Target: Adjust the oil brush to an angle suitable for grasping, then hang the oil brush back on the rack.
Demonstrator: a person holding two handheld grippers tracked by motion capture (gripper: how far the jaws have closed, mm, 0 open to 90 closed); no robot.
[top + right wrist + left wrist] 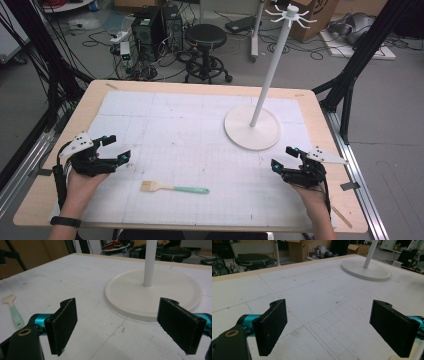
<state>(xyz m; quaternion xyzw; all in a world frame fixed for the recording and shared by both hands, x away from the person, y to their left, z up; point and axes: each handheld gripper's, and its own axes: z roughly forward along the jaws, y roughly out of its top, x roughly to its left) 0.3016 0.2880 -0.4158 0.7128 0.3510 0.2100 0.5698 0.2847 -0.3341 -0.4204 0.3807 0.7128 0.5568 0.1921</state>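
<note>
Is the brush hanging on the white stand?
No, the brush lies flat on the table, apart from the stand.

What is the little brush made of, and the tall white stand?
The brush looks like it has a smooth mint-green plastic handle and a pale, tan head, maybe wood with bristles; too small to be sure. The stand looks like painted metal or hard plastic: its round base and thin pole are evenly white with a soft matte sheen.
</note>
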